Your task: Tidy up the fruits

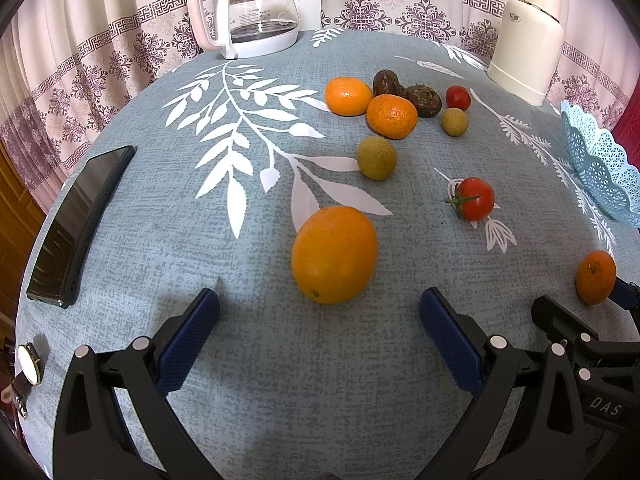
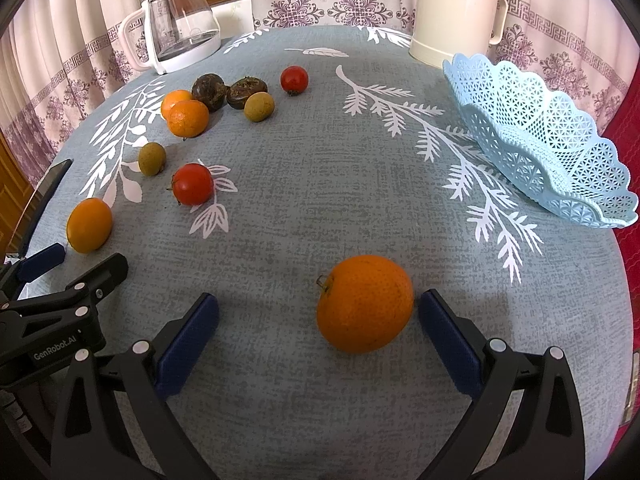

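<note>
Right wrist view: right claw (image 2: 319, 312) spread wide, orange (image 2: 365, 303) just beside its right finger, basket (image 2: 540, 140) beyond; left claw (image 1: 320, 308) released too, nothing gripped.

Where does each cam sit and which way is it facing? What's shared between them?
Left wrist: rides the left tongs, looking forward over the table at a large orange just ahead of its open blue pads; the right tongs show at lower right.
Right wrist: rides the right tongs, facing an orange between its open pads, close to the right one; the left tongs show at lower left.
Shared: both oranges, the fruit cluster, the glass kettle, the cream jug, the blue basket.
</note>
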### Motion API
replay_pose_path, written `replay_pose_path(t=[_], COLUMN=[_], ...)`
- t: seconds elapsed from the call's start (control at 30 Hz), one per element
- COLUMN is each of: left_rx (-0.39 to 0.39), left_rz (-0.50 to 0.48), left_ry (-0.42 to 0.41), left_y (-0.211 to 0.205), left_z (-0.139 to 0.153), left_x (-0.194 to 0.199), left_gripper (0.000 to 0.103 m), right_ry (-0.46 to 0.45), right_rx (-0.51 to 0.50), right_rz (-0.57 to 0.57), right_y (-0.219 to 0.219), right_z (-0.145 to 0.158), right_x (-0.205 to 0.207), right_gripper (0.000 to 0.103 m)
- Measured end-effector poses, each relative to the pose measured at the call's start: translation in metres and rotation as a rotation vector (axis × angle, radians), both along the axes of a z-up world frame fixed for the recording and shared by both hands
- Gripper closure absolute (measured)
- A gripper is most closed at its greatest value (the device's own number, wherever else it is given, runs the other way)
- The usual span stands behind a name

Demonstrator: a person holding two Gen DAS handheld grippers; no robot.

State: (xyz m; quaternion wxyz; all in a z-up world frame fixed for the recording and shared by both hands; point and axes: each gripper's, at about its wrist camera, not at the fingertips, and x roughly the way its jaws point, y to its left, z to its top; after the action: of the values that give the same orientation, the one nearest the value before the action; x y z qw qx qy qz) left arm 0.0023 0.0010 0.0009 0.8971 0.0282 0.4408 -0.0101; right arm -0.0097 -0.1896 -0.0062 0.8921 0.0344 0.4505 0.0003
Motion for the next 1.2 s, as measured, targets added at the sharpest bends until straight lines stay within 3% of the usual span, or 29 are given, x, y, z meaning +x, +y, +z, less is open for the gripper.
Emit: replay_pose_path(t=[0.3, 0.43, 0.67, 0.87, 1.0, 1.2], left_rx=[-0.016, -0.093, -0.104, -0.151, -0.163, -0.126], left_rz=[-0.019, -0.064, -0.061, -0.025, -0.021, -0.089], left_ry=[0.002, -0.033, -0.147, -0.118, -0.122, -0.165], left_y=[0.000, 0.007, 0.027, 0.044, 0.048, 0.052], left_z=[0.004, 0.012, 0.027, 0.025, 0.028, 0.039], left_x=[0.003, -0.006, -0.047, -0.053, -0.051, -0.065], left_gripper=[0.002, 0.002, 0.002, 0.002, 0.002, 0.002], right_ry=[0.004, -0.003, -0.117, -0.122, -0.124, -0.141], right_rx=[0.001, 0.008, 0.155, 0.210, 0.196, 0.141], right_rz=[0.003, -0.003, -0.064, -0.063, -0.058, -0.025], right_y=[-0.001, -0.002, -0.037, -0.049, -0.046, -0.035], right_z=[0.001, 0.004, 0.021, 0.020, 0.019, 0.019], right_x=[0.000, -0.005, -0.045, -0.063, -0.064, -0.066], right_gripper=[0.005, 0.005, 0.005, 0.005, 0.005, 0.005])
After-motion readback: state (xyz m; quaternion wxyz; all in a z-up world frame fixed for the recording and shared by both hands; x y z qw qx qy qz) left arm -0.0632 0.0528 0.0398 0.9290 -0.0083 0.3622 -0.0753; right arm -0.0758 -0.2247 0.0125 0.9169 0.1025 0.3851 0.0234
